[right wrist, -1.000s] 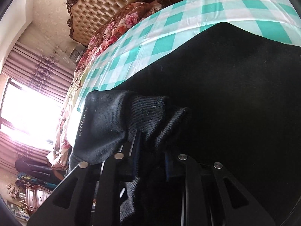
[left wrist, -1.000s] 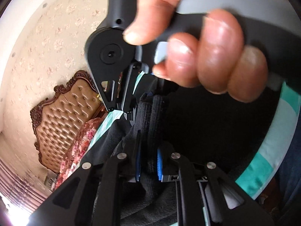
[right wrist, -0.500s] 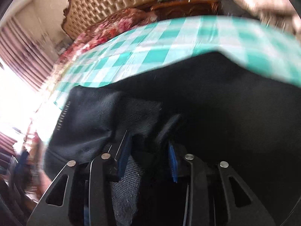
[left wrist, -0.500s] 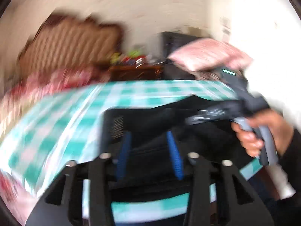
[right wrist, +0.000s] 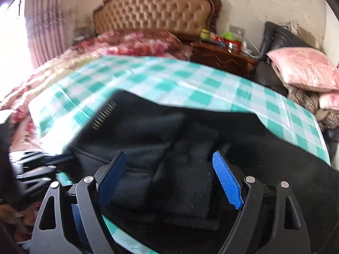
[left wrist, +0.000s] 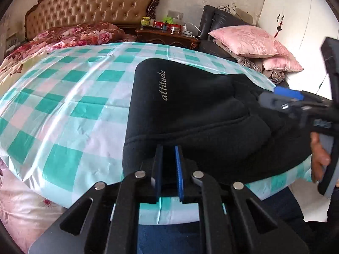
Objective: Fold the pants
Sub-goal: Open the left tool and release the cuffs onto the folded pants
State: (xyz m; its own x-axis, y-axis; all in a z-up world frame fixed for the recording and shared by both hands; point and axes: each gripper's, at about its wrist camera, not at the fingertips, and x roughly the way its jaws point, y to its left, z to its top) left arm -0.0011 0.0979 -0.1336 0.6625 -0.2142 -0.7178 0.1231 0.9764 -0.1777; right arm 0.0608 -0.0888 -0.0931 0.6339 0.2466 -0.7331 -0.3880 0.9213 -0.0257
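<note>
Checked cloth [left wrist: 70,97]: teal-and-white sheet spread over the bed, the whole work surface, running off toward the tufted headboard [left wrist: 91,2].
Pants [left wrist: 190,114]: black, lying on the near right part of the cloth, already doubled into a thick bundle; one folded layer sits on top with the word "attitude" showing.
Long axis: looks to run from the near edge away toward the pillows [left wrist: 250,40], slightly slanted; the far end of the bundle is rounded.
Right gripper [right wrist: 169,173]: fingers spread wide, nothing between them, poised right over a raised ribbed fold in the middle of the pants.
Left gripper [left wrist: 168,165]: blue pads nearly together at the near left edge of the bundle; whether they pinch cloth I cannot tell, the gap reads dark.
Nearer tool: the left one is at the near hem, the right one over the centre.
Key relation: the pants lie straight ahead of both tools, so I'd judge the next fold carries the near edge forward along that axis.
</note>
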